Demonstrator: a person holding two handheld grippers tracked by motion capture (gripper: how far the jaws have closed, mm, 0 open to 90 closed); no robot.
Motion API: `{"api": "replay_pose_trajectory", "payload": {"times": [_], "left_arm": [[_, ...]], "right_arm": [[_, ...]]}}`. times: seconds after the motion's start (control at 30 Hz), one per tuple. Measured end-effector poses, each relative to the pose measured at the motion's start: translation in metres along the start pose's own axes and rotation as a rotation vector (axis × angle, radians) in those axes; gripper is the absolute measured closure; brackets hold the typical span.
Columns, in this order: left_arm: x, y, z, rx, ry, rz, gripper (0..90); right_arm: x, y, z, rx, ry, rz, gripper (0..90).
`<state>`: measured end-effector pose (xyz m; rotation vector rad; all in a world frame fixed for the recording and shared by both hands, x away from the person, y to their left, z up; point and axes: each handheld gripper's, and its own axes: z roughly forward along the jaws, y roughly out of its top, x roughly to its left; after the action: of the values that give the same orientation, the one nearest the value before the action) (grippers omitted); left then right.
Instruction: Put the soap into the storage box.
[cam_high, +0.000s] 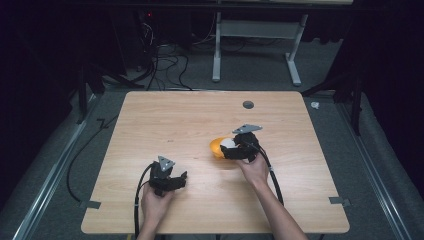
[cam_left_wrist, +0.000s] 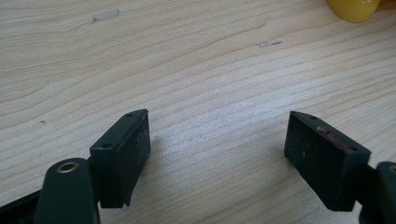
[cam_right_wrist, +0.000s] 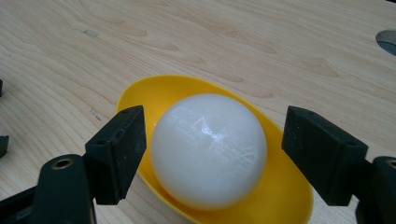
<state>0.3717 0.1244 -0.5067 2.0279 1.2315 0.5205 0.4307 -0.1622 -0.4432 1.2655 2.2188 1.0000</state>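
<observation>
A person at a wooden table (cam_high: 175, 120) holds a two-jaw gripper in each hand, the work centred on a white ball (cam_right_wrist: 208, 149) that sits in a shallow yellow dish (cam_right_wrist: 280, 196). The right gripper (cam_right_wrist: 214, 156) hangs directly over the dish with its jaws spread wide, one on each side of the ball; the left-hand pad looks just beside the ball's surface, while the other stands visibly apart from it. Nothing is pinched yet. Judged from this, the ball is either about to be gripped or has just been set down in the dish; the pictures cannot settle which, and a closing of the jaws would be needed before any lift.

The left gripper (cam_left_wrist: 217, 149) is idle, its jaws likewise spread, with bare wood between and ahead of them. The dish (cam_left_wrist: 353, 9) lies well ahead of it and off to its right, only a sliver of yellow rim at the top edge of the left gripper view.

From the high view the right gripper (cam_high: 239, 145) covers most of the ball (cam_high: 228, 143), so the jaw spacing is unreadable there; the right gripper view supplies it, along with faint scuffs on the ball. The high view alone gives the layout: both hands, the left gripper (cam_high: 167, 180) nearer the person, trailing cables, and a small round port (cam_high: 248, 104) in the tabletop beyond.
</observation>
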Motion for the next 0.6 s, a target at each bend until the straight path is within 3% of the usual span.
{"api": "replay_pose_trajectory", "payload": {"times": [0.33,0.6], "left_arm": [[0.000,0.000,0.000,0.000,0.000,0.000,23.1],[0.000,0.000,0.000,0.000,0.000,0.000,23.1]], "right_arm": [[-0.003,0.000,-0.010,-0.035,0.007,0.008,22.4],[-0.006,0.000,-0.021,-0.078,0.020,0.040,18.8]]}}
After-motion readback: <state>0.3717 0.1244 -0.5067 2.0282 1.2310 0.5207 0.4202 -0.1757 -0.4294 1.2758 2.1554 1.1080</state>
